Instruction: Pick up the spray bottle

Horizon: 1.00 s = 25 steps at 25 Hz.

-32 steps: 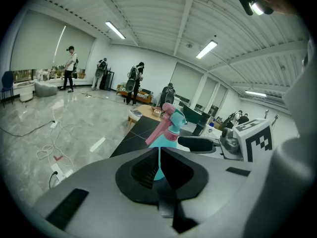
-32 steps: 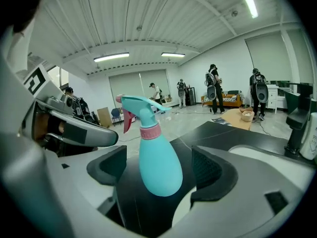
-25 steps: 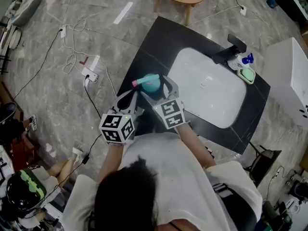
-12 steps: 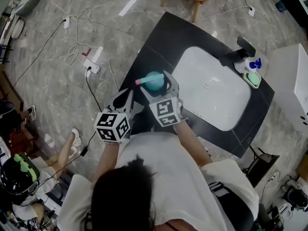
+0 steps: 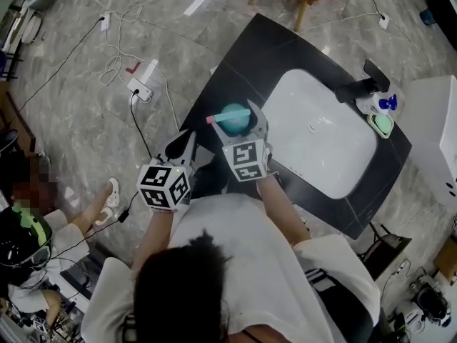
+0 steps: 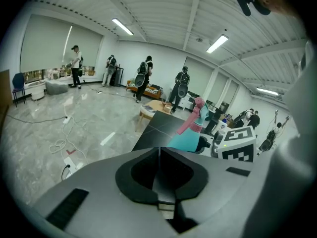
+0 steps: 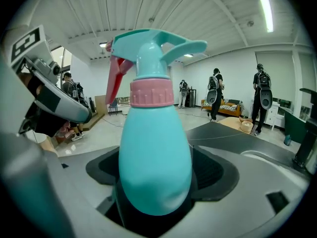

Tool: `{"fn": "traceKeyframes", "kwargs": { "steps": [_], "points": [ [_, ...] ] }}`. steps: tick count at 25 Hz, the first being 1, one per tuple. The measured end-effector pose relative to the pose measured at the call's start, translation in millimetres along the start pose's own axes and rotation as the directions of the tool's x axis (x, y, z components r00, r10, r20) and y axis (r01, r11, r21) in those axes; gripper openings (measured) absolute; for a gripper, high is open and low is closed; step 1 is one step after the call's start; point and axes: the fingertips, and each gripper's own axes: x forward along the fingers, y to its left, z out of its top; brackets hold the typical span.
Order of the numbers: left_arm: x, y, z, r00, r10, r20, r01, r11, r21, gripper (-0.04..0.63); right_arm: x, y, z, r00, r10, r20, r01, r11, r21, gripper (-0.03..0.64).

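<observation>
The teal spray bottle [image 5: 233, 117] with a pink trigger and collar is upright between the jaws of my right gripper [image 5: 240, 122], over the near-left corner of the black counter [image 5: 243, 56]. In the right gripper view the bottle [image 7: 154, 148] fills the middle, and the right gripper [image 7: 154, 195] is shut on its lower body. My left gripper [image 5: 187, 143] hangs just left of the bottle, off the counter's edge. In its own view the left gripper [image 6: 158, 151] has its jaws together with nothing in them, and the bottle [image 6: 190, 132] shows ahead to the right.
A white sink basin [image 5: 321, 131] is set in the counter, with a black faucet [image 5: 363, 86], a blue-capped bottle [image 5: 385, 103] and a green soap dish [image 5: 383, 125] at its far end. A power strip and cables [image 5: 139, 88] lie on the floor at left. A white cabinet [image 5: 439, 141] stands right.
The right gripper still holds the bottle and has shifted a little away from the sink relative to the counter. The head view has swung. The left gripper stays beside it.
</observation>
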Motion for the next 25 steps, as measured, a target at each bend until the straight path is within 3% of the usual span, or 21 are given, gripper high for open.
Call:
{"fn": "traceKeyframes", "kwargs": {
  "steps": [11, 25],
  "points": [
    [4, 6, 0, 1.0, 0.002, -0.012, -0.002, 0.999, 0.04, 0.031, 10, 2, -11, 0.999, 0.003, -0.054, -0.004, 1.0, -0.029, 0.4],
    [3, 16, 2, 1.0, 0.008, -0.009, -0.008, 1.0, 0.018, 0.031, 14, 1, -8, 0.999, 0.007, -0.046, -0.008, 0.999, -0.033, 0.399]
  ]
}}
